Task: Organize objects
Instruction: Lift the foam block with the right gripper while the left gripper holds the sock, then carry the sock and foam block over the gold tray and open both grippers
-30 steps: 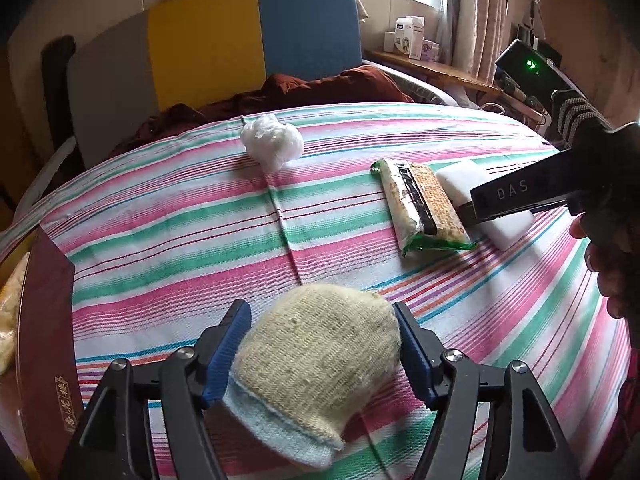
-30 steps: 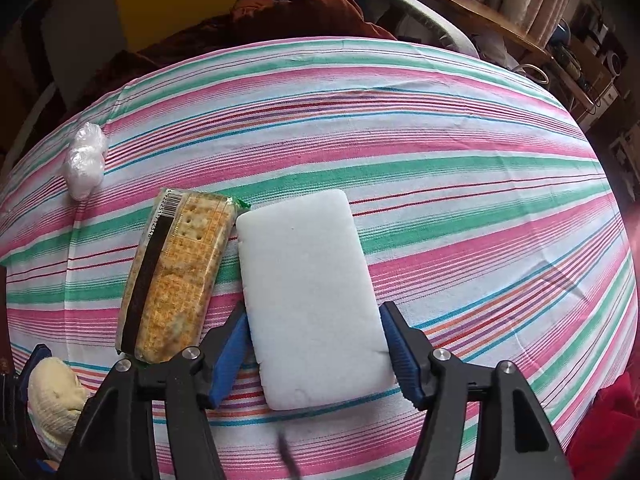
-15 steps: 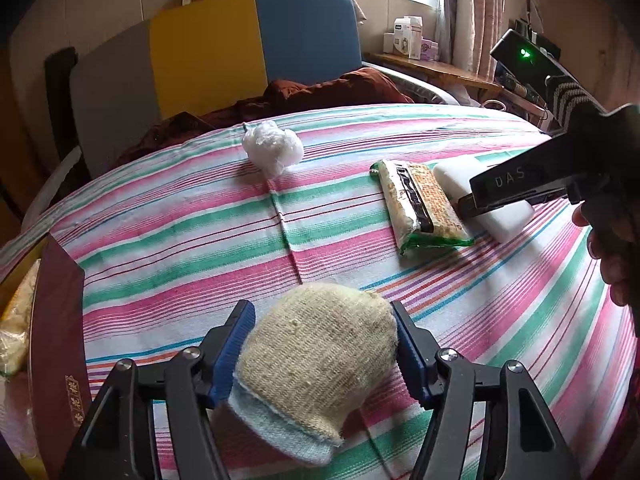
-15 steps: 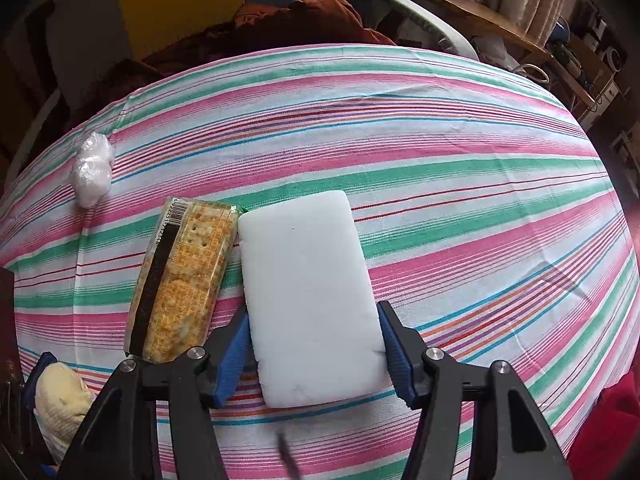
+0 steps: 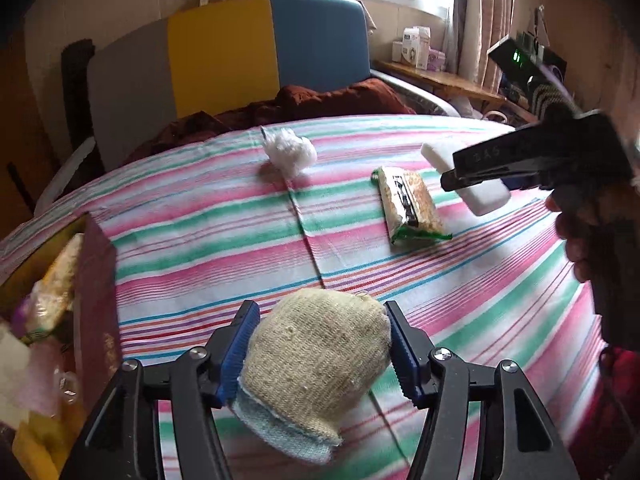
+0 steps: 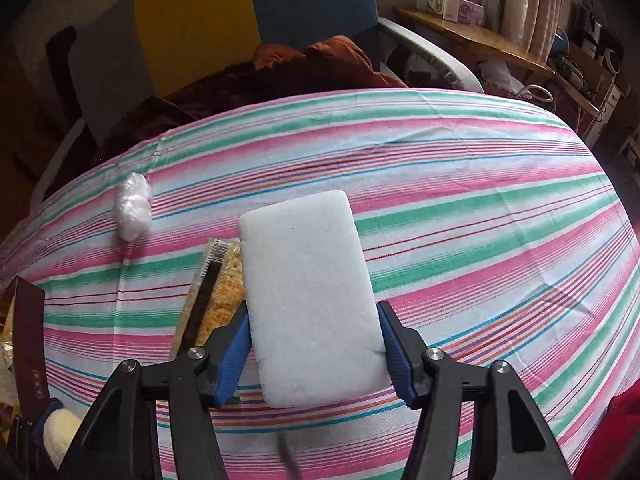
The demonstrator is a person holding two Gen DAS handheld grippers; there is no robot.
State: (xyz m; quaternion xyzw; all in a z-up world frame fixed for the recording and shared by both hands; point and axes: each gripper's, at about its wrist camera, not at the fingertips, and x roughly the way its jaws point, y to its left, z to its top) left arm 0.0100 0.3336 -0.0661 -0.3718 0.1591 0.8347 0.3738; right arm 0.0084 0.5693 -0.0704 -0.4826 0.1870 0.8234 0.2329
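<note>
So the dark red box (image 5: 96,300) at the bed's left edge is the landmark here, already part full, and I'd guess it's where stuff goes. Biggest thing in play: the white foam block (image 6: 312,300), clenched across its short width in the right claw (image 6: 314,356), long axis running straight out ahead of the claw and tipped up off the striped sheet (image 6: 480,208). It sits well right of the box, with the cracker pack (image 5: 412,204) between. The knit sock (image 5: 316,364) is in the left claw (image 5: 320,356), whose jaws are closing on it, pads already against both sides, lifted clear of the sheet. That one's just beside the box, so the left hand is way nearer. White wad (image 5: 290,154) lies farthest back.
</note>
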